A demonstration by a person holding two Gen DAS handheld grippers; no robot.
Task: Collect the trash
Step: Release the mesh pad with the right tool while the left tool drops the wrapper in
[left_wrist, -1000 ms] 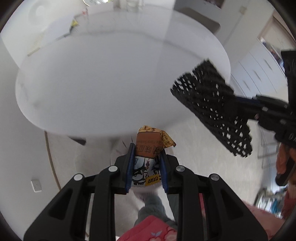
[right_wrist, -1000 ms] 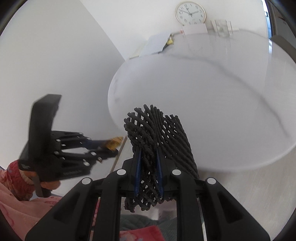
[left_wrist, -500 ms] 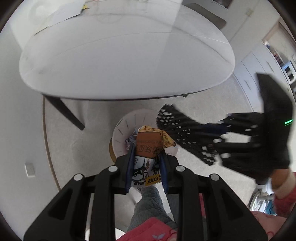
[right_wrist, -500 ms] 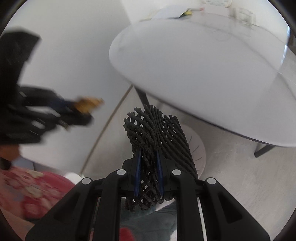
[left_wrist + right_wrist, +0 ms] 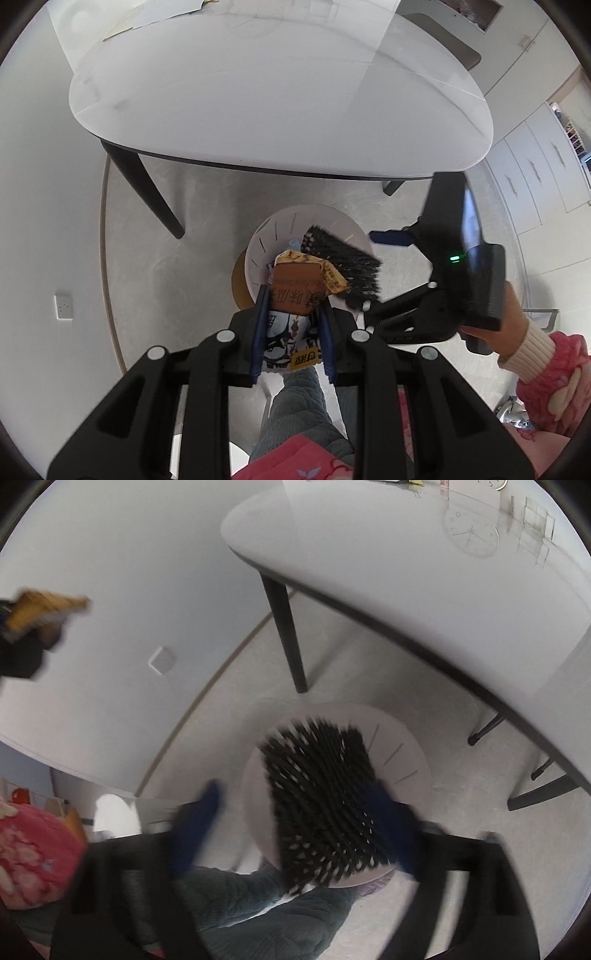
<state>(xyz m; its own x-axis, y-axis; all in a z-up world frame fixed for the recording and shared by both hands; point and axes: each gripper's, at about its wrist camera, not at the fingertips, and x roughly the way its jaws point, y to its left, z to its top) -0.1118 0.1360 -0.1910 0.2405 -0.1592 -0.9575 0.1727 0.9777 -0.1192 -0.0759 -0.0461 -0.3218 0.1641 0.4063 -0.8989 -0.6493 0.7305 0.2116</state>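
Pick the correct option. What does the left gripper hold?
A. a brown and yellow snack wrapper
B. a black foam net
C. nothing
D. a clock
A: the left gripper is shut on the snack wrapper, its blue pads pressing both sides, above the white trash bin.

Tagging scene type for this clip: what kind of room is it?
Most likely a home dining area: a white oval table on dark legs, white cabinets along the wall, and a white slotted waste bin on the pale floor below the table edge.
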